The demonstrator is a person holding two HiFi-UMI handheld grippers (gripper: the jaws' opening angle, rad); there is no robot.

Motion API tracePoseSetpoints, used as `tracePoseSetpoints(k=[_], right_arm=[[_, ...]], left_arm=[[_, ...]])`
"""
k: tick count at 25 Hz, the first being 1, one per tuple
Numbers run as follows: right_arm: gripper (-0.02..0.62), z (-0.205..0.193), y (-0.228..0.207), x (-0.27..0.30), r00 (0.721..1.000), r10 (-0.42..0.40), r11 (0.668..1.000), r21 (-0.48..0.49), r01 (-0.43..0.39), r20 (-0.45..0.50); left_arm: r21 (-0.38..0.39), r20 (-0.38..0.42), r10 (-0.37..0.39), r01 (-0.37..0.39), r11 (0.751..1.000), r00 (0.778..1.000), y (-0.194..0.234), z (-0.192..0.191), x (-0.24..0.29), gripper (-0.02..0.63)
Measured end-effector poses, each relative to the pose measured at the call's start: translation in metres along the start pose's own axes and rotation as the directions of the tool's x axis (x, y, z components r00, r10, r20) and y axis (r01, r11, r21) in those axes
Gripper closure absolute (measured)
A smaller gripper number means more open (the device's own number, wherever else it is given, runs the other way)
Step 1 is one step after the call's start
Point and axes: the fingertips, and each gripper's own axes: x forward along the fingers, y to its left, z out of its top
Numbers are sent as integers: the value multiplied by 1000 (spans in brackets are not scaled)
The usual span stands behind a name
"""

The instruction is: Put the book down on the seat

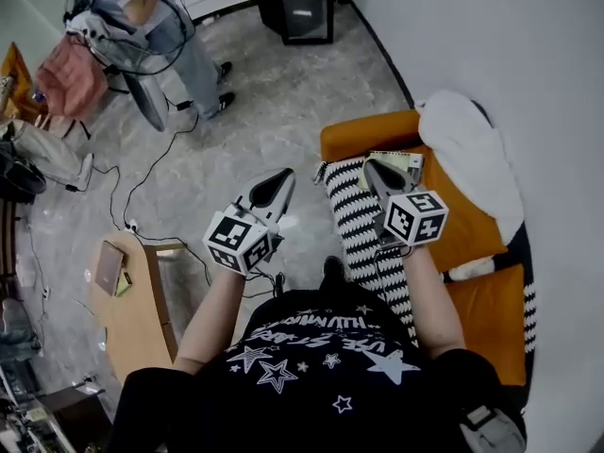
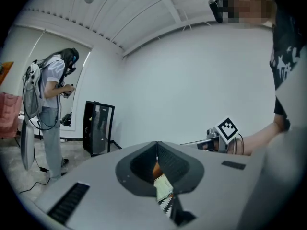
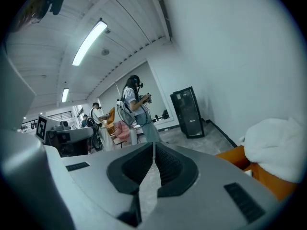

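I'm in a black short-sleeved T-shirt scattered with white stars, with a band of white lettering across the chest. My left gripper and right gripper look alike: pale grey moulded shells tapering to a point, with dark ribbed pads lining the jaws and black slotted insets on the flanks. Each carries a white cube printed with black square markers on its faces

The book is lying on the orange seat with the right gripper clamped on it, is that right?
Not quite. The book does lie on the orange seat, but the right gripper is shut on nothing; the right gripper view shows its jaws together and empty.
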Motion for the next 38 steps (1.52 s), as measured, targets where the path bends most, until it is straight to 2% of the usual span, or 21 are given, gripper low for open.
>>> tracePoseSetpoints(k=[6, 15, 21, 26, 30, 38], right_arm=[[560, -18, 60, -2, 999, 27, 1000, -6, -28, -17], [560, -38, 118, -19, 1000, 14, 1000, -19, -15, -23], [560, -60, 158, -34, 999, 22, 1000, -8, -22, -26], [560, -82, 197, -50, 999, 21, 1000, -3, -22, -28], [560, -103, 239, -67, 1000, 13, 1000, 2, -13, -23], [560, -144, 289, -115, 999, -34, 999, 20, 34, -20]], left_arm=[[-18, 3, 21, -21, 1000, 1000, 9, -11, -58, 597], [-20, 30, 25, -25, 1000, 999, 6, -16, -125, 597], [-38, 31, 29, -28, 999, 999, -4, -29, -170, 597], [-19, 26, 28, -27, 999, 999, -14, -40, -216, 597], [-46, 25, 38, -37, 998, 999, -12, -49, -264, 597], [-47, 18, -27, 28, 998, 999, -44, -70, -319, 597]])
